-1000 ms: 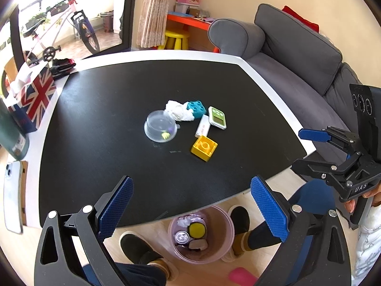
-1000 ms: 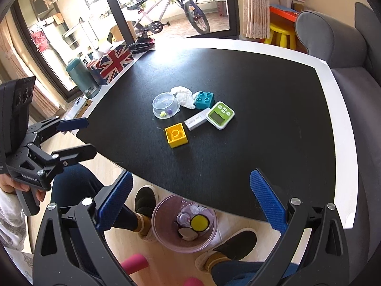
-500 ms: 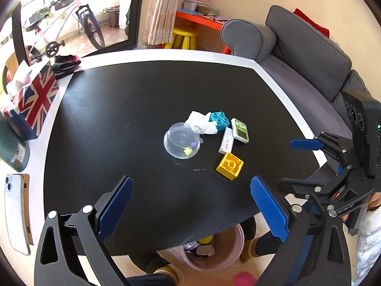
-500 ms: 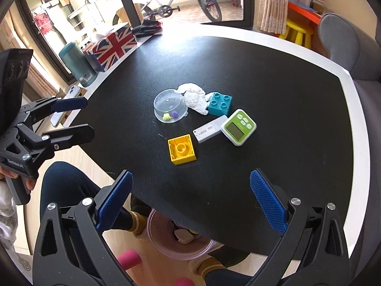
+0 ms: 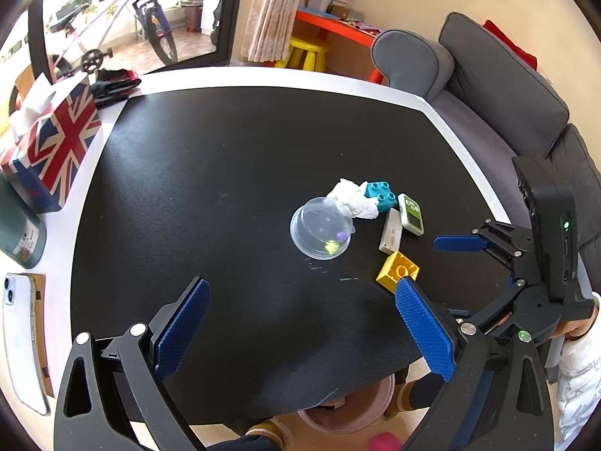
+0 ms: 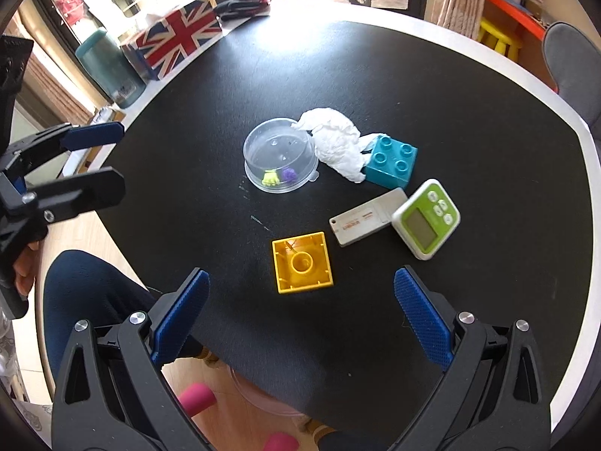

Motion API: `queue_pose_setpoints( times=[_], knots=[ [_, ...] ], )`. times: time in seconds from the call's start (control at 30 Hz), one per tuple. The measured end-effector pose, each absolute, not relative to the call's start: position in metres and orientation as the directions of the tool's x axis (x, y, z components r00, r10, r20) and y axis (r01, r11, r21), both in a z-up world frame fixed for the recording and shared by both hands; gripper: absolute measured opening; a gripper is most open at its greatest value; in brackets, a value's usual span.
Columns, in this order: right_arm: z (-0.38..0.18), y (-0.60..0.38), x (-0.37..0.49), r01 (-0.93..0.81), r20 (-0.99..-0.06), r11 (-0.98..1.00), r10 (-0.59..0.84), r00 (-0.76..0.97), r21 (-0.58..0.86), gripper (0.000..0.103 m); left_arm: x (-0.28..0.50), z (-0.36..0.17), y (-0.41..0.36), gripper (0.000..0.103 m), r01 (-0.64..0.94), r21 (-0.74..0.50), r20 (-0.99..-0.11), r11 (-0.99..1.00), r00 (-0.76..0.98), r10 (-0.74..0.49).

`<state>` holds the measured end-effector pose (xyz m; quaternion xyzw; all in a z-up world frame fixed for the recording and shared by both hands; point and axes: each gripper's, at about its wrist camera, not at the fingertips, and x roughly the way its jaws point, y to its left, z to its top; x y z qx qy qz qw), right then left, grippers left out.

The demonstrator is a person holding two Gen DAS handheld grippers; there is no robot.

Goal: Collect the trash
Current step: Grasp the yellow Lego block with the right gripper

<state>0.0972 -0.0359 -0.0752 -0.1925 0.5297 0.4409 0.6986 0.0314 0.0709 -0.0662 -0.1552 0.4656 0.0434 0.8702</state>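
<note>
A crumpled white tissue [image 5: 353, 199] [image 6: 336, 143] lies on the black table [image 5: 210, 188] [image 6: 469, 112]. It touches a clear round plastic container [image 5: 321, 227] [image 6: 280, 159] with small yellow and purple bits inside. Beside them lie a teal brick [image 5: 381, 195] [image 6: 392, 159], a yellow brick [image 5: 397, 272] [image 6: 302, 263], a white test cassette [image 5: 390, 231] [image 6: 366, 221] and a green timer [image 5: 411, 213] [image 6: 426, 220]. My left gripper [image 5: 300, 289] [image 6: 112, 156] is open and empty, short of the container. Open and empty too, my right gripper [image 6: 300, 276] [image 5: 445, 274] hovers just short of the yellow brick.
A pink bin [image 5: 345, 409] [image 6: 263, 394] sits on the floor, mostly hidden under the table's near edge, between a person's feet. A Union Jack tissue box [image 5: 52, 146] [image 6: 176, 37], a green canister [image 5: 18, 233] [image 6: 109, 71] and a phone [image 5: 20, 342] line the left edge. A grey sofa [image 5: 507, 86] stands at the right.
Both grippers have moved forward over the table toward the cluster of items, still open. The pink bin has slipped from full view to mostly under the table edge.
</note>
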Motion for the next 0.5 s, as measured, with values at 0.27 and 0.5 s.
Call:
queue_pose_setpoints(
  times=[0.27, 0.5],
  knots=[
    [-0.089, -0.024, 0.097, -0.839, -0.926, 0.515, 0.376, 0.039, 0.174, 0.072, 0.034, -0.074, 0.074, 0.095, -0.222, -0.242, -0.826, 0.944, 0.558, -0.081],
    [-0.091, -0.024, 0.097, -0.844, -0.927, 0.513, 0.372, 0.050, 0.160, 0.038, 0.035, -0.075, 0.072, 0.095, -0.215, -0.249, -0.824, 0.945, 0.560, -0.090]
  ],
)
